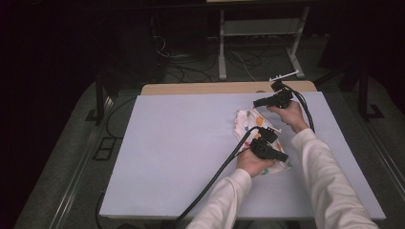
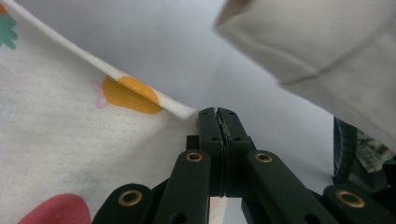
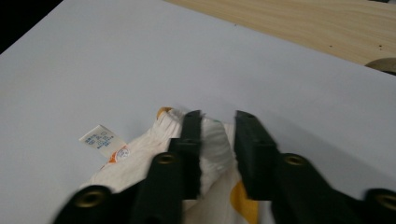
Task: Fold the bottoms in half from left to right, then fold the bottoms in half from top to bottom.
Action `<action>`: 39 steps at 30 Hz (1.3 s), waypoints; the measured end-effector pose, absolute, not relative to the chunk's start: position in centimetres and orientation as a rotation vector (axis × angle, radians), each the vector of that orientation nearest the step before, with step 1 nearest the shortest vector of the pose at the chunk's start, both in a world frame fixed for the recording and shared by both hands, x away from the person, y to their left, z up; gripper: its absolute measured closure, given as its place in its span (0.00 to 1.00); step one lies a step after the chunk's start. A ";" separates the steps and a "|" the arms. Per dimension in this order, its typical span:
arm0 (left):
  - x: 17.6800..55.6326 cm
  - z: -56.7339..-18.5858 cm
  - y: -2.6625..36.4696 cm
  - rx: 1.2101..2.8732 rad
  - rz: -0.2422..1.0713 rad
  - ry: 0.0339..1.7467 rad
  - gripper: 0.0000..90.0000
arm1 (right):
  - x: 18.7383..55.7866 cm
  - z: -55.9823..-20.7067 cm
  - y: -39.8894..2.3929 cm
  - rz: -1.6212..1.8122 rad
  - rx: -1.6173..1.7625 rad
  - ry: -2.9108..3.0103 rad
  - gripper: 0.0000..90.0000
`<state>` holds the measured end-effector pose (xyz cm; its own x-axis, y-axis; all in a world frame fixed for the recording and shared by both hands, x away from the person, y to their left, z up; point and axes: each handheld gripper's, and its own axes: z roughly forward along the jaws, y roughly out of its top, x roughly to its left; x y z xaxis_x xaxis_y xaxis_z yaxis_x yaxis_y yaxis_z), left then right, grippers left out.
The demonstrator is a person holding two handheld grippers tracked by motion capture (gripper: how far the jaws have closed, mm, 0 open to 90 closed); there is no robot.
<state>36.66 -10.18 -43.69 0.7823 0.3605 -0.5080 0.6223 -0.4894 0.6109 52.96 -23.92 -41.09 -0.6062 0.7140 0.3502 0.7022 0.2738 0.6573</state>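
Plainly, the white cloth carries orange, red, seemingly green spots.

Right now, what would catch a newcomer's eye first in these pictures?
The white cloth with coloured spots, bunched on the pale table toward its right side. The left claw is clamped shut on the cloth's near corner, while the right claw, jaws apart, straddles its ribbed far edge beside a small label.

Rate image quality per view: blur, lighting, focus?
High view: table evenly lit, surroundings nearly black, detail soft. Left gripper view: left gripper sharp, the sleeve close and blurred. Right gripper view: right gripper smeared by motion blur, cloth and its label softly focused.
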 end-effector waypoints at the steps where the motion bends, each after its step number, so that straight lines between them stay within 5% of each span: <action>1: 36.7 -43.8 -10.4 2.125 -0.407 0.737 0.99 | 52.8 -41.0 -24.0 1.261 1.387 2.501 0.65; 11: 36.3 -43.9 -11.1 2.164 -0.409 0.698 0.97 | 51.1 -39.8 -26.4 1.262 1.425 2.364 0.23; 17: 36.1 -43.5 -11.1 2.120 -0.382 0.687 0.65 | 50.3 -39.4 -27.1 1.278 1.429 2.321 0.05; 28: 35.4 -42.2 -9.8 2.068 -0.304 0.632 0.27 | 48.9 -39.3 -27.6 1.336 1.419 2.302 0.00; 39: 36.1 -40.8 -7.1 2.030 -0.201 0.605 0.05 | 48.1 -39.2 -28.0 1.364 1.417 2.284 0.00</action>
<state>36.14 -7.13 -40.84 0.8628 0.3345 -0.3790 0.4948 -0.4055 0.7686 48.14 -28.01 -39.23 -0.5519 0.7670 0.3273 0.6520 0.1522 0.7428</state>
